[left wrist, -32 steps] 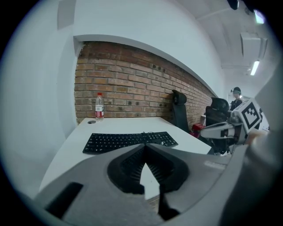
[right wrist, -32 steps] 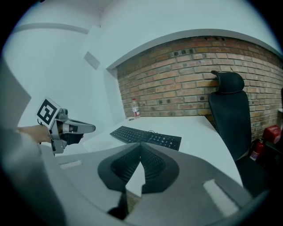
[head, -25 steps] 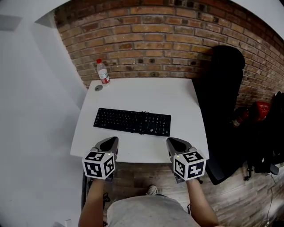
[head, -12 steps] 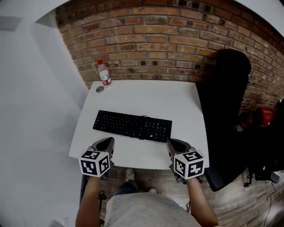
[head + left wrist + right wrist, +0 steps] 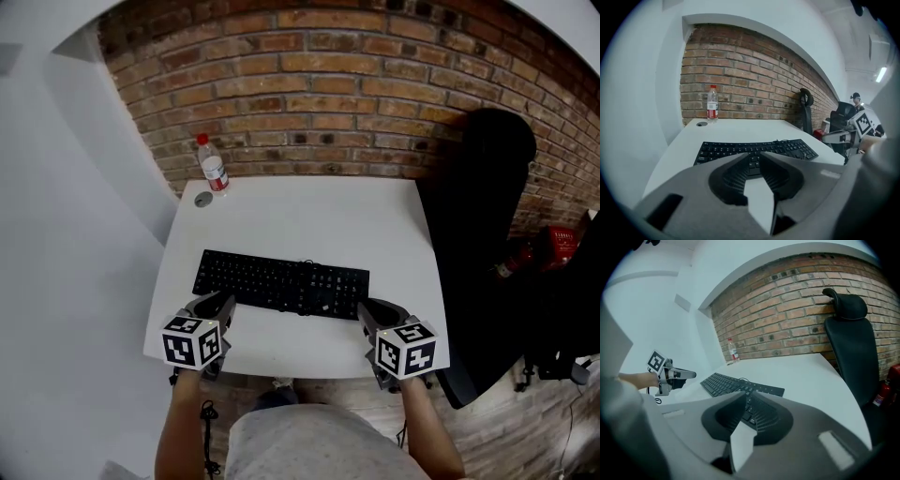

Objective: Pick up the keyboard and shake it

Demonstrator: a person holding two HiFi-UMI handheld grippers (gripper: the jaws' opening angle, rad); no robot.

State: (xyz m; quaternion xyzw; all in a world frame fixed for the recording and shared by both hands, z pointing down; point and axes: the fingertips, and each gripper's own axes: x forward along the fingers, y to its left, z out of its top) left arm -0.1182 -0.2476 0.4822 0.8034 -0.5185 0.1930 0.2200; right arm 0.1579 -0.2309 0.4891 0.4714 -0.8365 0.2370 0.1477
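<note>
A black keyboard (image 5: 281, 283) lies flat on the white table (image 5: 309, 216), with its cable running out from its far edge. My left gripper (image 5: 225, 301) is just short of the keyboard's near left corner. My right gripper (image 5: 367, 307) hangs by the near right corner. In the left gripper view the keyboard (image 5: 726, 149) sits right past the left gripper (image 5: 753, 154). The right gripper view shows the keyboard (image 5: 726, 382) beyond the right gripper (image 5: 746, 394). Both pairs of jaws have just been opening and stand a little apart, with nothing between them.
A water bottle (image 5: 213, 167) and its loose cap (image 5: 202, 199) stand at the table's far left corner, by the brick wall. A black office chair (image 5: 478, 216) is close to the table's right side. A red object (image 5: 558, 239) lies on the floor farther right.
Both grippers have moved forward over the table's near edge, up to the keyboard's near corners. The keyboard has stayed where it was.
</note>
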